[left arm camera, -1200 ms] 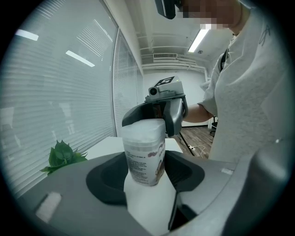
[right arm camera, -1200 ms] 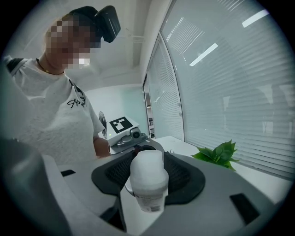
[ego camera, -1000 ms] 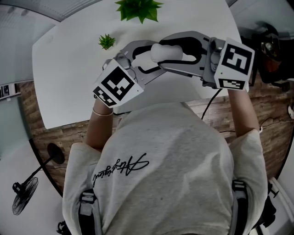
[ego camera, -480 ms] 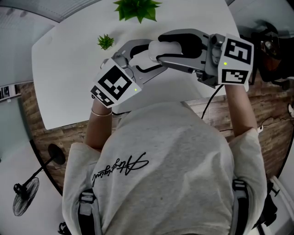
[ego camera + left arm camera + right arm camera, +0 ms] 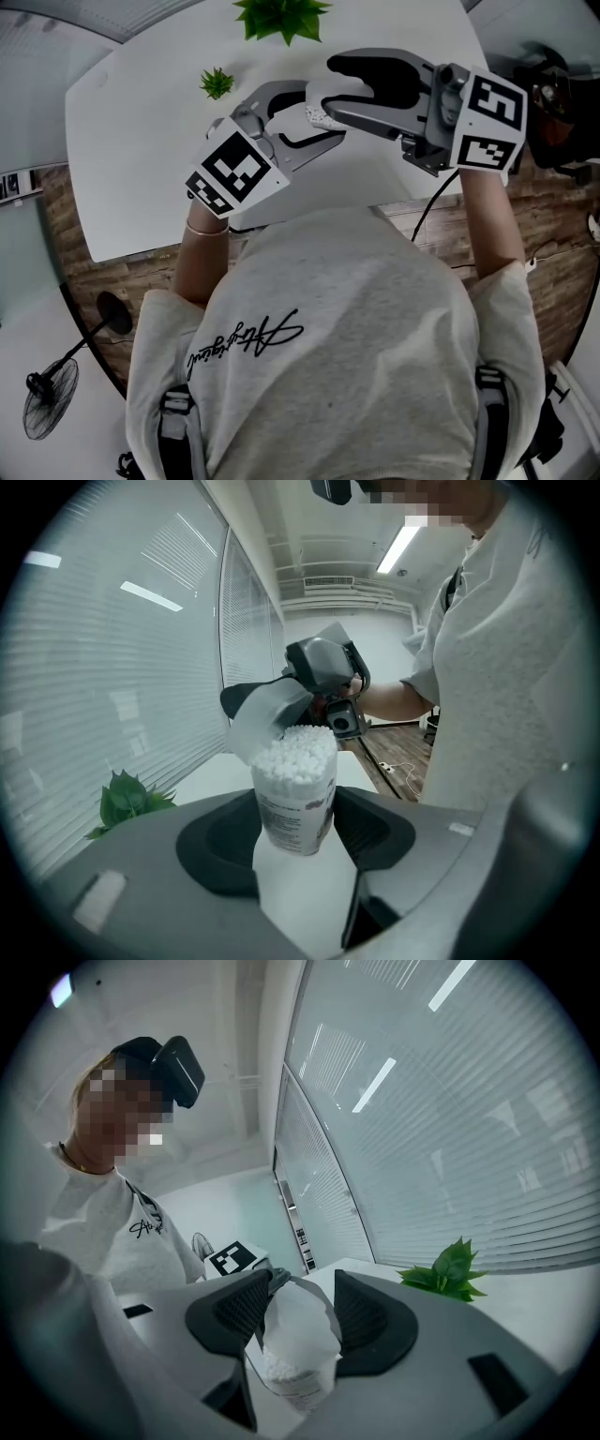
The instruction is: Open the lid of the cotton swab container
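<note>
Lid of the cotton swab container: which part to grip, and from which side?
On the lid, the round side wall, squeezed across, coming from the top, as the right gripper does; the left gripper clamps the container body, and the lid is tilted off the swabs.

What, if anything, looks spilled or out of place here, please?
Nothing stands out: the lid is tilted up off the container, and the cotton swabs sit packed inside, none spilled.
</note>
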`<state>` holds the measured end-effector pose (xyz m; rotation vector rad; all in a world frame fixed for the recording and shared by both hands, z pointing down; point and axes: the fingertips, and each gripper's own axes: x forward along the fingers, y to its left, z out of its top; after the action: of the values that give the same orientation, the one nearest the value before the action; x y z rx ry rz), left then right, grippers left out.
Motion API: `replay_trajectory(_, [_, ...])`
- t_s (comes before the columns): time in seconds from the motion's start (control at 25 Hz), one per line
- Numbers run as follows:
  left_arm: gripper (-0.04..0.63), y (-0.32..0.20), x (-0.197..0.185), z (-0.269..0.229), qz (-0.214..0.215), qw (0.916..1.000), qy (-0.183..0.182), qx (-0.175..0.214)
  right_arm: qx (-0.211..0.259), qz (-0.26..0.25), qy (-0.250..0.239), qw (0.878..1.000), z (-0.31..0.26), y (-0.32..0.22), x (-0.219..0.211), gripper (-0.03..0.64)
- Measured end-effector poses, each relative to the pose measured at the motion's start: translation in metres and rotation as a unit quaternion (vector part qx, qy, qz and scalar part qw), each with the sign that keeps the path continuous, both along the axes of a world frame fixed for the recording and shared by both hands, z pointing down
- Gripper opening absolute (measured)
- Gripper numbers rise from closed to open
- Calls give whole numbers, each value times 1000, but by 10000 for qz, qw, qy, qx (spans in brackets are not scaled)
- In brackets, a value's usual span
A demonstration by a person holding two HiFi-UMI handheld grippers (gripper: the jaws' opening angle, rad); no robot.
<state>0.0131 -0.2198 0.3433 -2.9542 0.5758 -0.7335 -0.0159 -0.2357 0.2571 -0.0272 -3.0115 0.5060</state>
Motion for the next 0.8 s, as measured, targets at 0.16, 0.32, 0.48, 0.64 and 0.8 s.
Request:
replay_trajectory(0.16, [238,2,1,2,25,10000,-5,8,96,17,-46,9999,-3,-2,1,213])
replay_trajectory(0.32, [238,5,3,-1,63,10000,15,25,144,138,-165,9997,-12,-5,3,179])
replay_trajectory(0.48, [236,6,4,0,71,10000,2,37,220,261,-178,9993,-15,-10,4,142])
replay_trajectory(0.64, [236,7,4,-1,78,9999,48,40,214,285,-206,9992,-17,-14,3,96])
replay_trajectory(0.8, [236,6,3,1,98,9999,65,35,215,346,-201,9990,-16,-20,2,84])
